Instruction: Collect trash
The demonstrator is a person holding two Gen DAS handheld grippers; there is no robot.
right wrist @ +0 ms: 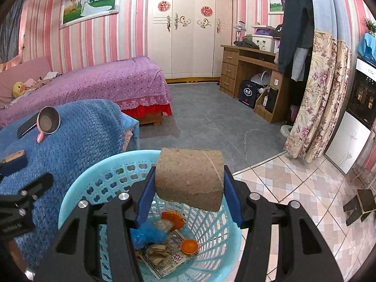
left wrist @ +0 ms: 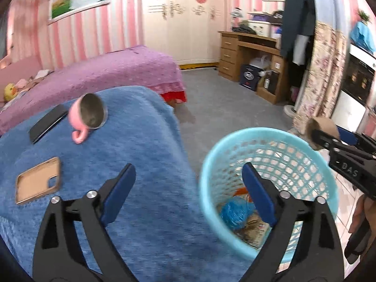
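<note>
A light blue plastic basket stands on the floor beside a table draped in a blue blanket. It holds a crumpled blue bag, paper scraps and an orange lid. My left gripper is open with nothing between its fingers, straddling the basket's near rim. My right gripper is shut on a brown cardboard roll, held over the basket's opening.
On the blanket lie a pink mug tipped on its side, a dark phone and a tan phone case. A purple bed, wooden desk, floral curtain and grey floor lie beyond.
</note>
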